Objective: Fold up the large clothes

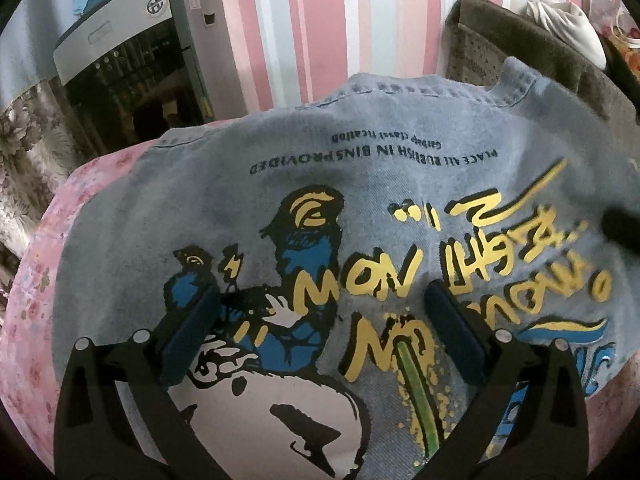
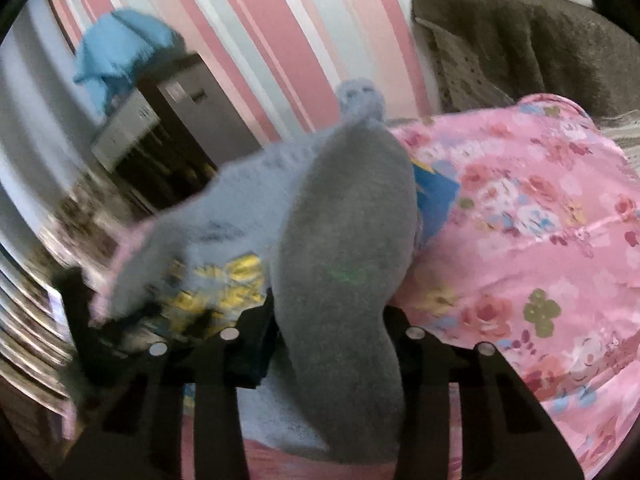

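A light blue denim garment (image 1: 360, 184) with a yellow, blue and white print lies spread on a pink floral bed cover (image 1: 36, 320). My left gripper (image 1: 320, 312) is open just above the print, holding nothing. My right gripper (image 2: 320, 320) is shut on a fold of the denim garment (image 2: 344, 248) and holds it lifted, so the grey inner side faces the camera and hides the fingertips. The rest of the garment trails to the left in the blurred right wrist view. The right gripper's dark tip (image 1: 622, 226) shows at the right edge of the left wrist view.
A pink and white striped wall (image 1: 304, 20) stands behind the bed. A grey appliance (image 1: 132, 60) with a blue cloth on top stands at the left. A brown blanket (image 1: 540, 52) lies at the back right. The pink floral cover (image 2: 540, 260) fills the right.
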